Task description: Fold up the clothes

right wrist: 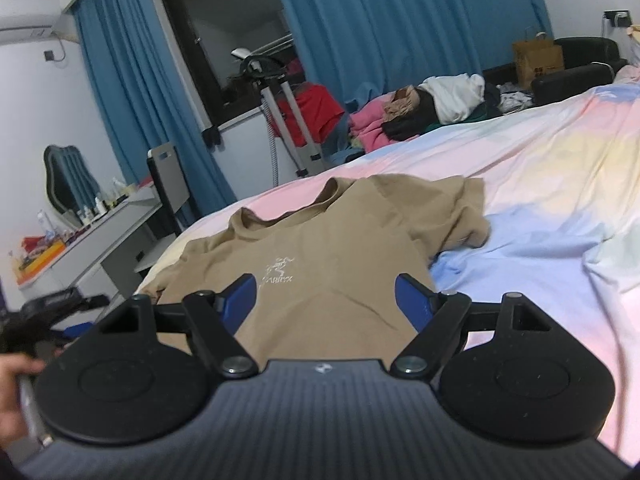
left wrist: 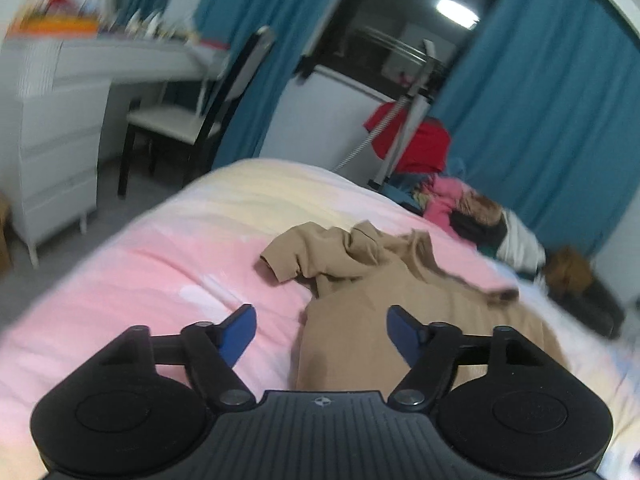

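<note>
Jaws of both grippers apart and empty above tan T-shirt (right wrist: 332, 248), open pastel bedspread (right wrist: 540, 216) alongside.

A T-shirt (right wrist: 332, 256) lies spread on the bed (right wrist: 540, 208), collar toward the far edge, one sleeve (right wrist: 460, 216) out to the right in the right wrist view. Beyond the bed's far edge stands a garment steamer (right wrist: 288, 120), with a heap of clothes (right wrist: 420, 108) to its right. Left of the bed a chair (left wrist: 192, 120) stands at a desk (left wrist: 100, 60)
</note>
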The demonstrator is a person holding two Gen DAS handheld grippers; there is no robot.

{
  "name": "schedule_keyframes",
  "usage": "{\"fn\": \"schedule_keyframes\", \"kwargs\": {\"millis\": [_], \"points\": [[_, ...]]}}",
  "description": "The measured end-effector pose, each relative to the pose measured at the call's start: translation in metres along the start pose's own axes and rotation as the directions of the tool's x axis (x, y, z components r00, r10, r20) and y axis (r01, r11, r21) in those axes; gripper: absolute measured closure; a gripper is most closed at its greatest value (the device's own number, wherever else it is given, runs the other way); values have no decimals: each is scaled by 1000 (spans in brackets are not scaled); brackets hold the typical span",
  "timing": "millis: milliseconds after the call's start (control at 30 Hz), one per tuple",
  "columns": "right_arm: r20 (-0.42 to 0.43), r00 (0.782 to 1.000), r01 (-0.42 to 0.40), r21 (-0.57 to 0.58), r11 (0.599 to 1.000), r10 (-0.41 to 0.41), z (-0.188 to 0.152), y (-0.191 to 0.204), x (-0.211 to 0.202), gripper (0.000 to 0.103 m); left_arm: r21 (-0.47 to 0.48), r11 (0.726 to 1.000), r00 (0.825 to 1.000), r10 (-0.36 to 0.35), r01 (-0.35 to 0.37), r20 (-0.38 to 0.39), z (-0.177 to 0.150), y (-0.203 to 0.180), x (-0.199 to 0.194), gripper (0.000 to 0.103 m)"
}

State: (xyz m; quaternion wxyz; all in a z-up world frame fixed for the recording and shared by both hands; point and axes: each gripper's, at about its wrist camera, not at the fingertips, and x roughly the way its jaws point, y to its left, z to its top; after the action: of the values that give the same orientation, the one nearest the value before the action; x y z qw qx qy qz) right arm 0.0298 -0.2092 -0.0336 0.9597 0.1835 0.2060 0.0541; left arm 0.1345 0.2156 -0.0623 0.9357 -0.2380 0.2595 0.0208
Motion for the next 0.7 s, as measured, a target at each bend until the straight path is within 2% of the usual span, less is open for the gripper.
{"fn": "schedule_keyframes", "kwargs": {"millis": [100, 200, 267, 333, 400, 433, 500, 567, 700], "points": [[-23, 1000, 3, -30, 1000, -3, -7, 3, 20, 24, -145, 989, 999, -30, 27, -17, 8, 17, 32, 31], [-60, 998, 6, -54, 999, -10, -15, 2, 47, 24, -277, 960, 997, -67, 51, -48, 16, 32, 69, 45], [-82, 996, 10, -68, 998, -16, -20, 0, 61, 24, -324, 943, 992, -104, 78, -64, 22, 33, 94, 52], [-104, 994, 24, -78, 997, -32, -24, -3, 76, 24, -324, 944, 994, -95, 71, -57, 29, 28, 112, 57], [-115, 992, 32, -80, 996, -42, -26, -6, 88, 24, -283, 959, 998, -45, 31, -45, 38, 21, 126, 81], [-120, 992, 36, -80, 996, -45, -26, -8, 94, 24, -258, 966, 999, -23, 11, -43, 45, 17, 132, 101], [-131, 990, 43, -68, 997, -52, -29, -12, 104, 24, -211, 977, 999, 0, -7, -34, 59, 7, 140, 100], [-141, 988, 48, -62, 997, -56, -31, -14, 112, 24, -177, 984, 1000, -22, 17, -23, 79, -5, 144, 101], [-139, 988, 56, -78, 995, -66, -34, -17, 119, 24, -184, 982, 999, -40, 39, -2, 118, -31, 150, 101]]}}
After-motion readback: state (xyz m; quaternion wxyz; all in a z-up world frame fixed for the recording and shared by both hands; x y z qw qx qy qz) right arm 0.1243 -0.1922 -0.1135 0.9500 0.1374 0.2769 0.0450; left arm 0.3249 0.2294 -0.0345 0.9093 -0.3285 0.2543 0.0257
